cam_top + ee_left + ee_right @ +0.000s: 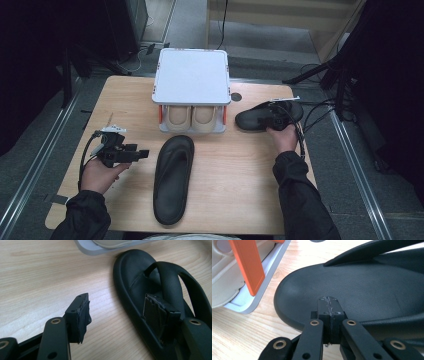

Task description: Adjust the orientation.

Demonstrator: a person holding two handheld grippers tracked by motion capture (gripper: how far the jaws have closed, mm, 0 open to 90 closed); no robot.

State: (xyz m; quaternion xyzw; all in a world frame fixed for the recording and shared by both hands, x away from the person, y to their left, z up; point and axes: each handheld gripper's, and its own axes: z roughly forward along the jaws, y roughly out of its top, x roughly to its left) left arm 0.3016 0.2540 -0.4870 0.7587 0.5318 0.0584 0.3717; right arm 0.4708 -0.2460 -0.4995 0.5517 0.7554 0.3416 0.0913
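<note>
Sandals first: a black rubber thong sandal (173,179) lies lengthwise at the middle of the light wooden table (235,190), its toe end just in front of a small white two-tier shoe rack with orange posts (192,77). A second black thong sandal (260,119) lies crosswise to the right of the rack, near the table's far right edge. On the rack's lower shelf sits a pair of beige slip-on shoes (191,117), side by side, under the white top plate.

The right gripper (329,305) rests over the second sandal's footbed — its jaws are pressed together with nothing between them, tips just above or on the sole; which one I cannot tell. The left gripper (141,154) hovers left of the middle sandal, pointing toward it, jaws spread wide apart and empty — in the left gripper view one jaw overlaps the sandal's edge beside the strap.
</note>
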